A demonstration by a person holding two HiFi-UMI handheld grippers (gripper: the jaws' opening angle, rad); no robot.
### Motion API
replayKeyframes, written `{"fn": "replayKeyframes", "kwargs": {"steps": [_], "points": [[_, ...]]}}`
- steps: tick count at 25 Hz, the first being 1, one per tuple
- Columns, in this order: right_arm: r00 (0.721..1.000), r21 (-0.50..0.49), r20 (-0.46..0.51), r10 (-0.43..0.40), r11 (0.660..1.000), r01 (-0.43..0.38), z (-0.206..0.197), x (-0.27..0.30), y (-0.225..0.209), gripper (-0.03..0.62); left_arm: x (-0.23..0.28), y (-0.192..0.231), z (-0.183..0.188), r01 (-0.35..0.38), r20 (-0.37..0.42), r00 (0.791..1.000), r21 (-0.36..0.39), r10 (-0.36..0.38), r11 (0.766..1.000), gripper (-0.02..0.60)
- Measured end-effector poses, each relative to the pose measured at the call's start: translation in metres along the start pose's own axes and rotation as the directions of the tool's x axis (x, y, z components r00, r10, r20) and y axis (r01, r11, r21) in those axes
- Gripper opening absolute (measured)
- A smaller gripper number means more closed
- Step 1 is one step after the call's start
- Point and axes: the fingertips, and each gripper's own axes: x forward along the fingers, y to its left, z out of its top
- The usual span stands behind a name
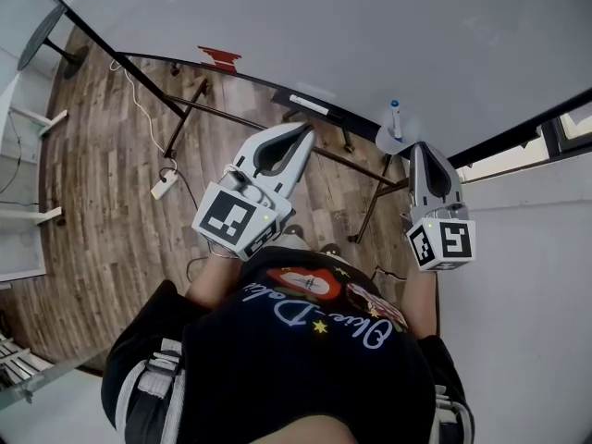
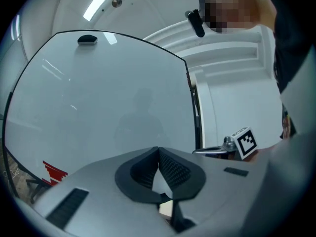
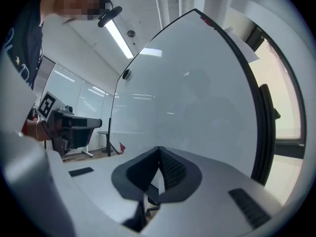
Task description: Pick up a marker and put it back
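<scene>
A white marker with a blue cap (image 1: 395, 117) stands upright in a small round holder (image 1: 388, 141) at the lower edge of the whiteboard (image 1: 324, 35). My right gripper (image 1: 418, 147) points at the board just right of that holder. Its jaws are shut tip to tip, and the right gripper view shows nothing between them (image 3: 158, 149); the marker is out of sight there. My left gripper (image 1: 306, 129) is held further left, also aimed at the whiteboard (image 2: 98, 98). It is shut and empty (image 2: 158, 150).
A red eraser-like piece (image 1: 220, 57) sits on the board's edge at the left. Dark stand legs (image 1: 185, 114) cross the wooden floor, where a power strip (image 1: 164, 185) lies with its cable. A window frame (image 1: 573, 123) and white wall are at the right.
</scene>
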Motion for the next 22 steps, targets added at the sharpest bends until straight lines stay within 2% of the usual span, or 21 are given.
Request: {"fn": "replayKeyframes", "kwargs": {"steps": [12,22], "points": [[0.993,0.088,0.113,-0.029,0.996,0.019,0.03,-0.038,-0.006,0.0,0.026,-0.026,-0.003,0.097,-0.01,0.995,0.002,-0.097,0.995,0.003],[0.99,0.111,0.135,-0.04,0.993,0.025,0.035,-0.047,-0.005,0.0,0.035,-0.031,-0.005,0.122,-0.014,0.992,0.002,-0.121,0.993,0.003]]}}
